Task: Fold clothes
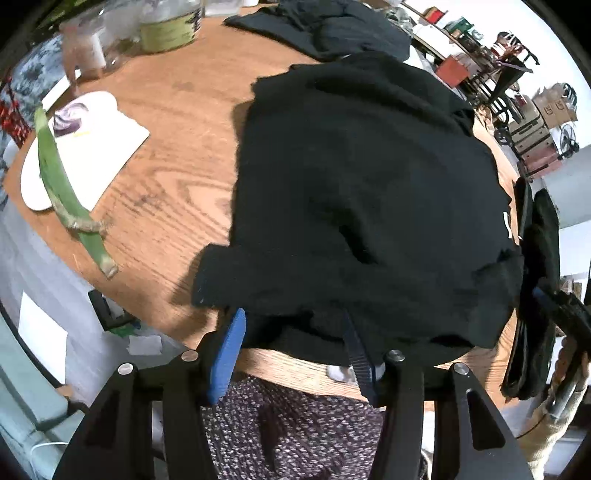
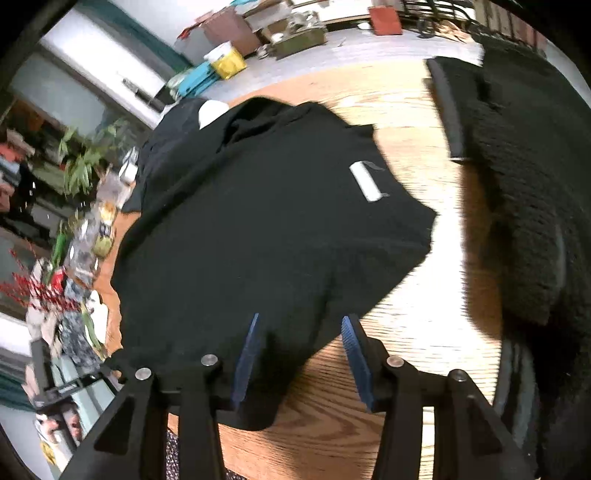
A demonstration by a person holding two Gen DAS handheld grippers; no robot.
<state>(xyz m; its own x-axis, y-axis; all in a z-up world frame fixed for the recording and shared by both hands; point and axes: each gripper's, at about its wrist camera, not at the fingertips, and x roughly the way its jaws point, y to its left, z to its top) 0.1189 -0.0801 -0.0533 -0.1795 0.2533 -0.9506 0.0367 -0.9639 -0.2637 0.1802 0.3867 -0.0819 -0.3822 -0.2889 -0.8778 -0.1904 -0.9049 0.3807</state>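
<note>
A black garment (image 1: 362, 206) lies partly folded on the round wooden table (image 1: 166, 192), its near hem hanging over the front edge. It also shows in the right wrist view (image 2: 266, 236) with a white neck label (image 2: 366, 181). My left gripper (image 1: 293, 332) is open at the near hem, its blue fingers (image 1: 227, 354) on either side of the cloth edge. My right gripper (image 2: 301, 338) is open, its blue fingers (image 2: 356, 354) straddling the garment's near corner. The right gripper also appears at the table's right edge in the left wrist view (image 1: 543, 295).
A white cutting board (image 1: 85, 147) with a long green leaf (image 1: 62, 184) and a cut red onion (image 1: 68, 118) sits at the left. Jars (image 1: 170, 26) stand at the back. More dark clothes lie at the back (image 1: 325, 26) and on the right (image 2: 524, 166).
</note>
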